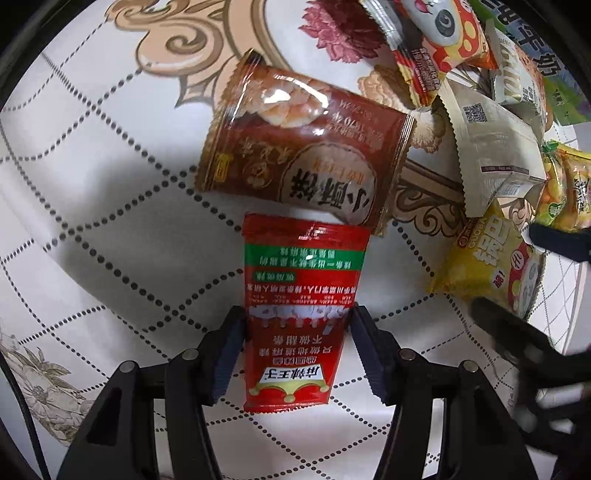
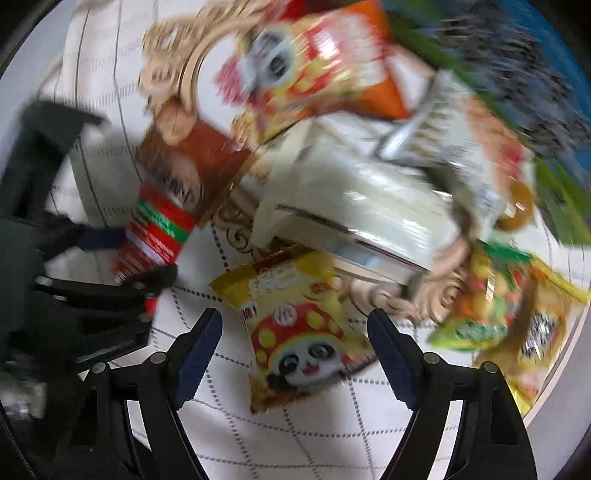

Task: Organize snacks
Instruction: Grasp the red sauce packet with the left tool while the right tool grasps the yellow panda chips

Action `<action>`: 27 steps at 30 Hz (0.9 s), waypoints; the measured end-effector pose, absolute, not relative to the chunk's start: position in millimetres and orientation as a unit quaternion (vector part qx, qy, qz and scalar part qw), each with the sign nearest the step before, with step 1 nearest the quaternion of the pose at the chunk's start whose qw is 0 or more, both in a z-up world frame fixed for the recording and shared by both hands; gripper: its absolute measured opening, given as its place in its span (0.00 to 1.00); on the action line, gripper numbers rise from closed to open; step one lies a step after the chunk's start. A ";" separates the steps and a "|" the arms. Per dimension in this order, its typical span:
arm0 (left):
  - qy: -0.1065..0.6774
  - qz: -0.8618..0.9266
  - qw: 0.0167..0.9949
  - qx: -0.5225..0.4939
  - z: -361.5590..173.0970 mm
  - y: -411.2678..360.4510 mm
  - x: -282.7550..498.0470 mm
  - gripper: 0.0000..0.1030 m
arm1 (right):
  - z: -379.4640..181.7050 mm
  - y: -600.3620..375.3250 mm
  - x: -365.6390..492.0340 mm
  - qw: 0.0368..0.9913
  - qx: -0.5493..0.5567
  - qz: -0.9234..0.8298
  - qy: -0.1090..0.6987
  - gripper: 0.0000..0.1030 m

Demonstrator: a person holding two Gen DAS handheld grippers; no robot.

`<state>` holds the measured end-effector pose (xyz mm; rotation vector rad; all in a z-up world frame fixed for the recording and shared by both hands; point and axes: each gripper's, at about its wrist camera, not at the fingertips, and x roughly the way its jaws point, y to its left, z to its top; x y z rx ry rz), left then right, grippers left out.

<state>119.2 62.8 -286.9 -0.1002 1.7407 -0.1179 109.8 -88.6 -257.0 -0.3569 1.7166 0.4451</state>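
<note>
My left gripper is shut on a red snack packet with a green band, gripping its two side edges. A brown biscuit packet lies just beyond it. My right gripper is open around a yellow panda snack packet that lies between its fingers on the table; whether they touch it I cannot tell. The right wrist view is blurred. It shows the left gripper with the red packet at the left. In the left wrist view the right gripper sits around the yellow packet.
A pile of snacks lies on the patterned white tablecloth: a cream packet, an orange panda packet, yellow-green packets. A green and blue box stands behind the pile.
</note>
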 end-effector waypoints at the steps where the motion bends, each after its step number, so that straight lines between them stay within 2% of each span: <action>1: 0.764 -0.053 0.641 -0.047 -286.2 65.9 113.8 0.55 | -265.2 -88.9 107.4 0.609 -0.161 0.185 0.754 0.59; 2: 0.765 -0.054 0.641 -0.048 -288.2 67.4 108.7 0.55 | -268.7 -91.0 105.7 0.606 -0.153 0.181 0.760 0.55; 6: 0.771 -0.072 0.632 -0.035 -291.9 52.8 96.0 0.68 | -267.2 -139.4 96.1 0.610 -0.032 0.118 0.783 0.51; 10: 0.768 -0.062 0.638 -0.003 -298.0 35.5 86.7 0.69 | -267.6 -189.2 79.6 0.603 0.112 0.053 0.788 0.51; 11: 0.766 -0.057 0.640 -0.001 -298.1 34.3 85.5 0.68 | -272.6 -197.3 74.3 0.591 0.144 0.048 0.792 0.52; 13: 0.761 -0.055 0.647 -0.003 -297.1 22.7 82.5 0.48 | -280.4 -204.4 68.3 0.571 0.180 0.049 0.800 0.63; 14: 0.760 -0.056 0.648 -0.001 -294.7 19.3 80.0 0.48 | -281.4 -212.5 61.3 0.573 0.187 0.050 0.796 0.68; 20: 0.761 -0.062 0.646 0.004 -304.9 12.6 74.6 0.50 | -266.0 -200.0 63.9 0.609 0.125 0.063 0.781 0.69; 23: 0.764 -0.058 0.643 0.001 -307.6 13.2 76.5 0.50 | -277.2 -167.6 71.6 0.605 0.080 0.063 0.790 0.69; 25: 0.761 -0.055 0.647 -0.003 -307.3 16.0 82.8 0.46 | -287.1 -164.5 70.9 0.601 0.071 0.055 0.794 0.60; 26: 0.759 -0.055 0.648 -0.003 -304.1 17.4 84.6 0.45 | -290.6 -163.2 69.7 0.602 0.067 0.049 0.794 0.51; 27: 0.758 -0.054 0.650 -0.005 -297.9 20.5 89.6 0.43 | -292.3 -164.2 66.5 0.605 0.075 0.043 0.792 0.49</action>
